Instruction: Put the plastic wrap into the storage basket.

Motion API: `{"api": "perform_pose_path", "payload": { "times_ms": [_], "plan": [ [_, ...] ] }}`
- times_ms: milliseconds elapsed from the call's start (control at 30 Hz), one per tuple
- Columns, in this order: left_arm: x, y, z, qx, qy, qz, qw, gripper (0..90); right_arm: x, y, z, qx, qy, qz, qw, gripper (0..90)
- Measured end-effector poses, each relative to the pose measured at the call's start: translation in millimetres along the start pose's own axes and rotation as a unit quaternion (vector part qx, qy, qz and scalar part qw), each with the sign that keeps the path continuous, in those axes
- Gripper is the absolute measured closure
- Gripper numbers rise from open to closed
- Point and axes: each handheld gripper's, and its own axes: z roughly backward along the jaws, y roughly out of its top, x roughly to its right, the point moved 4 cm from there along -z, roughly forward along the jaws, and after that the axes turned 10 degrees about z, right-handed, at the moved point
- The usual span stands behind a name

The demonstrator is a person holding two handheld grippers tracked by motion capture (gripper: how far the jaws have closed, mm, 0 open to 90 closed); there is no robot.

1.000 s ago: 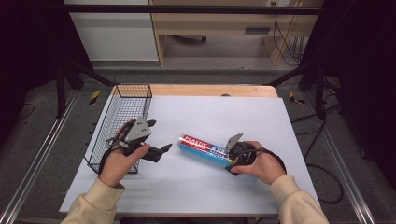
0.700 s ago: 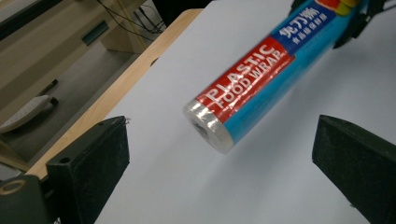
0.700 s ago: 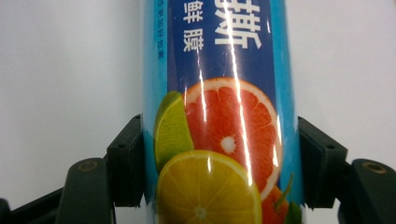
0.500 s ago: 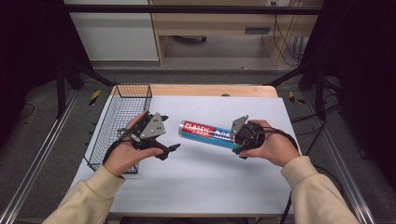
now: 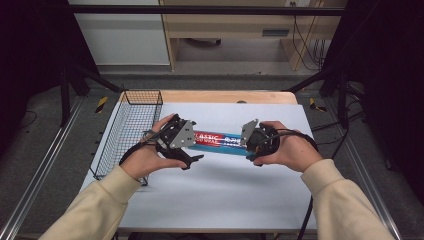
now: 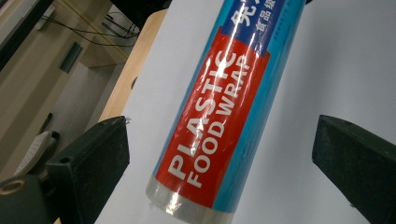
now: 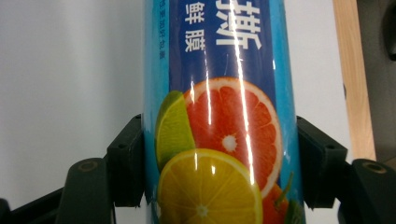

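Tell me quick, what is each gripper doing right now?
Left gripper: jaws open, either side of the plastic wrap roll, not pressing it.
Right gripper: jaws closed on the roll, holding it.

High view sits above the person's side, looking forward and down over the whole table (image 5: 220, 200). Both gripper views ride super close, each looking along its own jaws at the plastic wrap roll (image 6: 219, 107) all three share.
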Motion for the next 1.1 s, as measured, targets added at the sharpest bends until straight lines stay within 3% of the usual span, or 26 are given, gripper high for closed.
{"api": "perform_pose_path", "payload": {
  "times_ms": [533, 667, 833, 967, 1100],
  "plan": [
    [-9.7, 7.6, -21.8, -0.028, 0.011, -0.028, 0.9992, 5.2, 9.4, 19.1, 19.4, -0.015, -0.016, 0.040, 0.9989, 31.6],
    [-8.0, 10.2, -25.1, -0.031, 0.002, -0.033, 0.9990, 6.3, 8.6, 23.3, 21.9, -0.018, -0.018, 0.049, 0.9985, 31.7],
    [-6.6, 9.9, -28.0, -0.045, -0.010, -0.048, 0.9978, 8.9, 7.9, 29.0, 25.2, -0.008, -0.018, 0.060, 0.9980, 31.7],
    [-6.0, 9.7, -28.7, -0.066, -0.014, -0.071, 0.9952, 12.7, 7.8, 34.9, 28.8, -0.003, -0.023, 0.067, 0.9975, 31.7],
    [-7.4, 9.3, -28.0, -0.070, -0.011, -0.072, 0.9949, 16.2, 8.4, 37.9, 30.1, -0.005, -0.029, 0.073, 0.9969, 31.8]
  ]
}}
